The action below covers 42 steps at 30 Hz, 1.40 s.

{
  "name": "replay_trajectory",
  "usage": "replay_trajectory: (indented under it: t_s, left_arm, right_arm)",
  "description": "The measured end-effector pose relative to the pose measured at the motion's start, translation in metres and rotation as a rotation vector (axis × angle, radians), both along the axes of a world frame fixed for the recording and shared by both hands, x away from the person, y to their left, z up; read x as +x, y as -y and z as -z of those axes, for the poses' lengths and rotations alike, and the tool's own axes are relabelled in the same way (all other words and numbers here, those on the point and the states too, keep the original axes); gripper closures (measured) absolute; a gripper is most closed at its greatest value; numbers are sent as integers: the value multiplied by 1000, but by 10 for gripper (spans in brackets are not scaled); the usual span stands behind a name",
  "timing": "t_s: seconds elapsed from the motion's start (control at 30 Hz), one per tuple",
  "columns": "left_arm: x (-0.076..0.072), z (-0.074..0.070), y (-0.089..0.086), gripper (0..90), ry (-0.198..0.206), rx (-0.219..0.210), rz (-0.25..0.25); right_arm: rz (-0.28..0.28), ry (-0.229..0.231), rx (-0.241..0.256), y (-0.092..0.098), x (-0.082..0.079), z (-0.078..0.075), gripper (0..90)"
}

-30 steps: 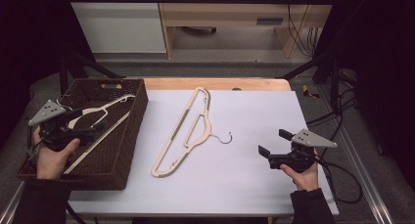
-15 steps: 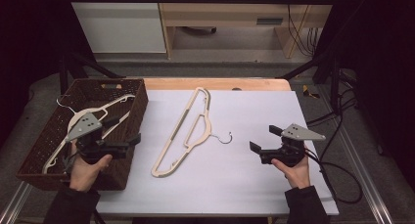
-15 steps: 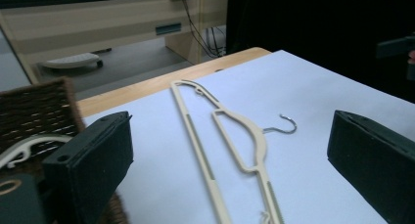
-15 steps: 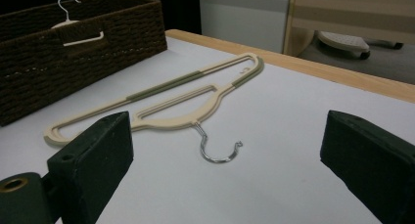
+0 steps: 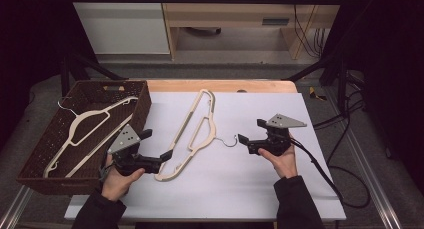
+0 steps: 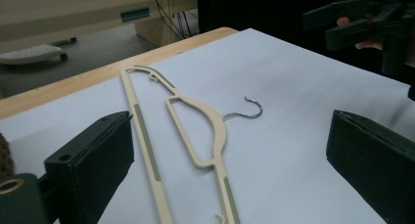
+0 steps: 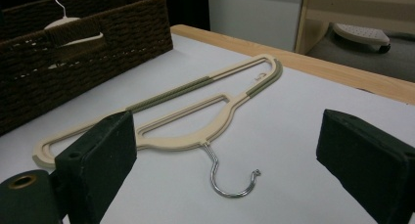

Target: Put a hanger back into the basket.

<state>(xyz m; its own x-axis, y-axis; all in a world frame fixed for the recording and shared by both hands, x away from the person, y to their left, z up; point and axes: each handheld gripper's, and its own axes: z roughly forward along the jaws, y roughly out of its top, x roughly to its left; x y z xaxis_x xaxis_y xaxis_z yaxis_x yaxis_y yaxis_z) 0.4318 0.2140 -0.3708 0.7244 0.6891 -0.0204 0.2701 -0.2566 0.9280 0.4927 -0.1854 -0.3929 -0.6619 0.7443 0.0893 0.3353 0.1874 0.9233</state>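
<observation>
Hanger (image 5: 200, 126) lying flat on white table (image 5: 280, 189), beside basket (image 5: 50, 154). Left gripper (image 5: 159, 146) hovering at its lower end, jaws spread, gripping nothing. Right gripper (image 5: 250, 130) facing hook (image 5: 229, 140), jaws spread, gripping nothing.

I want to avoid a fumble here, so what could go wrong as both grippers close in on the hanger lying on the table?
The hanger lies flat on the smooth white table, so the open left gripper may push its lower end along instead of getting a jaw under it. The thin metal hook points toward the open right gripper and could slip or twist if pinched. Lifted by one end, the long hanger might swing into the wicker basket.
</observation>
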Motion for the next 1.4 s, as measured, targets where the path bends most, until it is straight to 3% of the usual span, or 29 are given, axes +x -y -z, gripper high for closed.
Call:
replay_trajectory:
  t_s: [0.27, 0.37, 0.63, 0.83, 1.0, 1.4]
  left_arm:
    - [-3, 17, 9, 44, -29, 25, 17]
    - [-5, 22, 10, 44, -34, 30, 17]
    - [-4, 29, 8, 44, -52, 38, 13]
    - [-1, 33, 8, 44, -63, 39, 12]
    - [-1, 33, 8, 44, -63, 44, 14]
    - [1, 34, 8, 44, -66, 47, 15]
  right_arm:
    - [0, -24, -47, -21, 20, 10, 134]
    - [-20, -30, -91, -32, 29, 16, 157]
    - [-62, -67, -130, -61, 51, 37, 248]
    - [-45, -104, -192, -66, 66, 57, 332]
    - [-54, -137, -213, -69, 75, 71, 424]
    - [-128, -190, -252, -73, 80, 88, 700]
